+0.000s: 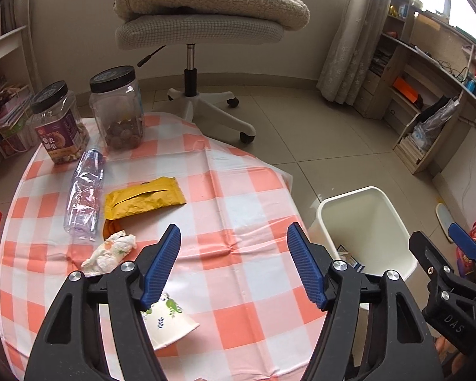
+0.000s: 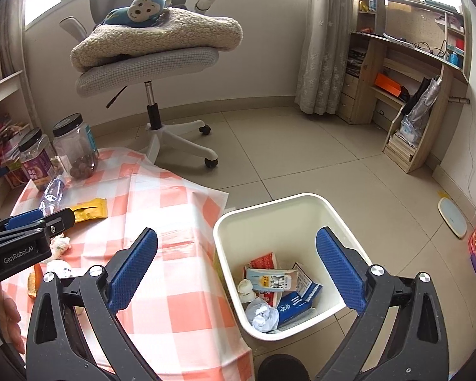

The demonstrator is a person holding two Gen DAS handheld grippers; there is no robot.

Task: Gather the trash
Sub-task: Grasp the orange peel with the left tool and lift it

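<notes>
My left gripper [image 1: 234, 266] hangs open over the orange-checked table [image 1: 238, 190], nothing between its blue pads. A printed paper cup [image 1: 171, 320] lies on its side just below its left finger. Further left lie a crumpled tissue [image 1: 109, 250], a yellow packet [image 1: 142, 195] and a crushed clear bottle [image 1: 84, 193]. My right gripper [image 2: 236, 270] stands open and empty above the white bin [image 2: 269, 203] beside the table. Inside the bin are a milk carton [image 2: 269, 281], crumpled paper [image 2: 261, 314] and a blue box [image 2: 298, 301]. The left gripper [image 2: 47, 219] shows at the right wrist view's left edge.
Two black-lidded jars [image 1: 117, 108] [image 1: 58, 123] stand at the table's far edge. An office chair [image 1: 196, 28] with a folded blanket is behind the table. Shelves [image 1: 428, 95] line the right wall. Tiled floor lies between the chair, the bin and the shelves.
</notes>
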